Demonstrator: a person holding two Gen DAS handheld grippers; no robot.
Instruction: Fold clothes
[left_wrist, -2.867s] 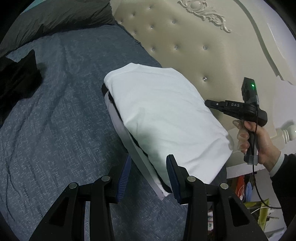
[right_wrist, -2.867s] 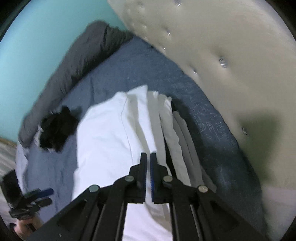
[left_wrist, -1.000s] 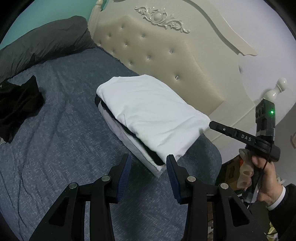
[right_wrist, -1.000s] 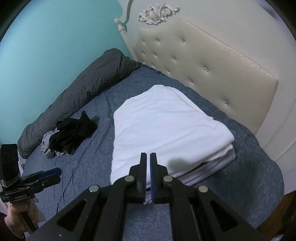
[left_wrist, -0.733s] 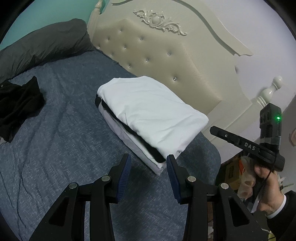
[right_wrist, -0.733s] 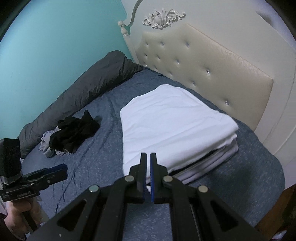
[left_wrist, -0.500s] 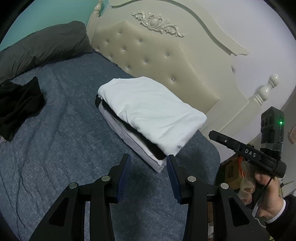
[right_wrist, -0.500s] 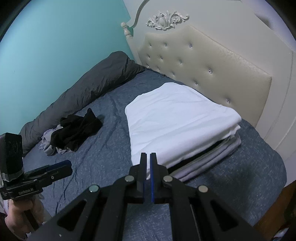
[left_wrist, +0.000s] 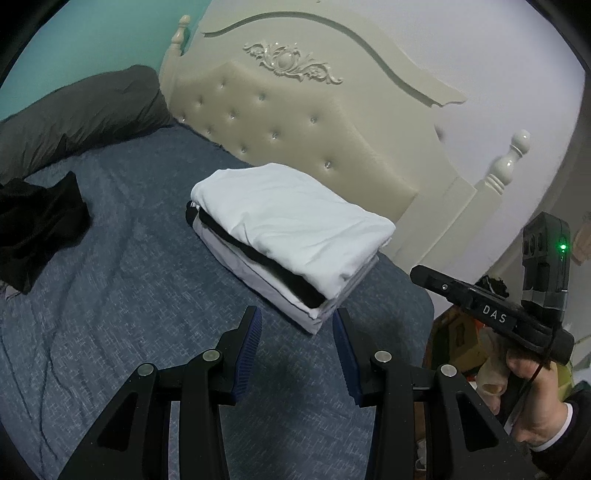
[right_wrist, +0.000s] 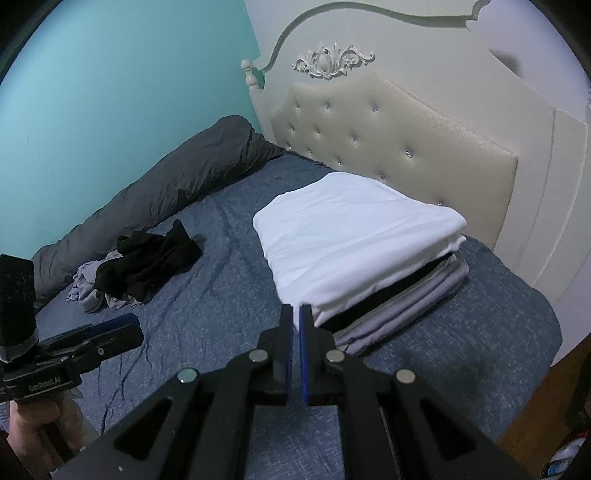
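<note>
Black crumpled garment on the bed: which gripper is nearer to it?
Left, likely. The left gripper hovers open beside the black garment; the right gripper, shut, sits beyond the folded stack.

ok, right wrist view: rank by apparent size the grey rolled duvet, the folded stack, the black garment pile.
1. Grey rolled duvet and folded stack: they cover similar areas. The stack sits nearer the camera, so I would not rank these two.
2. Black garment pile: clearly smallest.
</note>
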